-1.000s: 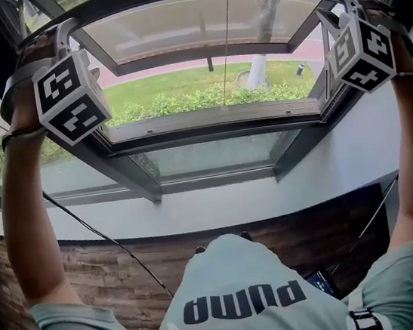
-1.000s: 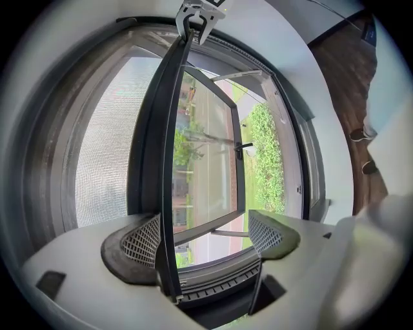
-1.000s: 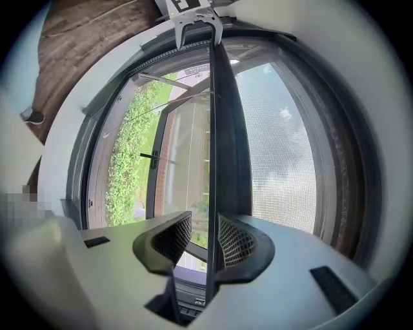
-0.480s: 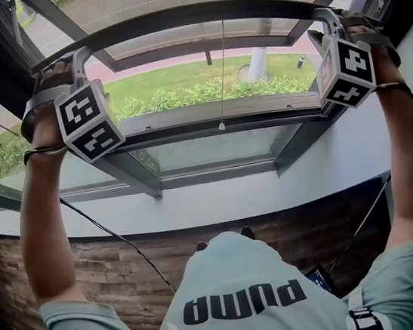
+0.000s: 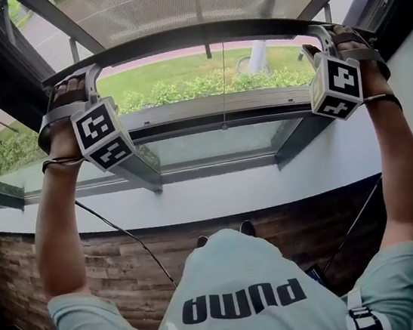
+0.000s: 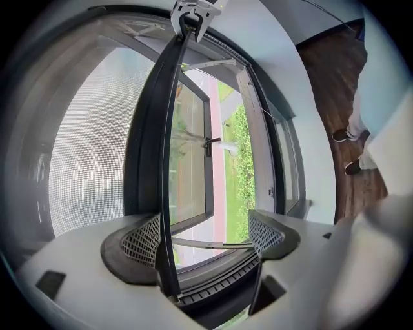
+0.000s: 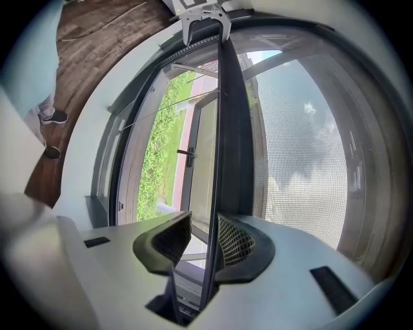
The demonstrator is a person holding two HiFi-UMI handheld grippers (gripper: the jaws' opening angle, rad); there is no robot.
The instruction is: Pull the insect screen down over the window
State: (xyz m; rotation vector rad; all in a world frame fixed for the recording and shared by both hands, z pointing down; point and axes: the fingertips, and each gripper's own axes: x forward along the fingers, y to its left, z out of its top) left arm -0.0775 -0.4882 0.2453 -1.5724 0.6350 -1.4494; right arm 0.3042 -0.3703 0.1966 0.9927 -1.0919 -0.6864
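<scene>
The insect screen's dark bottom bar (image 5: 203,35) runs across the top of the window, with grey mesh (image 5: 168,2) above it. My left gripper (image 5: 91,76) is on the bar's left end and my right gripper (image 5: 323,36) on its right end. In the left gripper view the bar (image 6: 164,129) lies against one pad of the left gripper (image 6: 203,242), whose jaws stand wide apart. In the right gripper view the bar (image 7: 232,129) passes between the closer-set jaws of the right gripper (image 7: 205,242). It touches one pad and a gap shows at the other.
Behind the screen the glass sash (image 5: 214,110) is pushed open outward over grass and bushes. A thin pull cord (image 5: 223,124) hangs from the bar's middle. A white sill (image 5: 218,193) runs below, a cable (image 5: 118,238) crosses the wood floor, and the person's shirt fills the bottom.
Both grippers and the bar have come down together. More mesh shows above the bar and less open window below it.
</scene>
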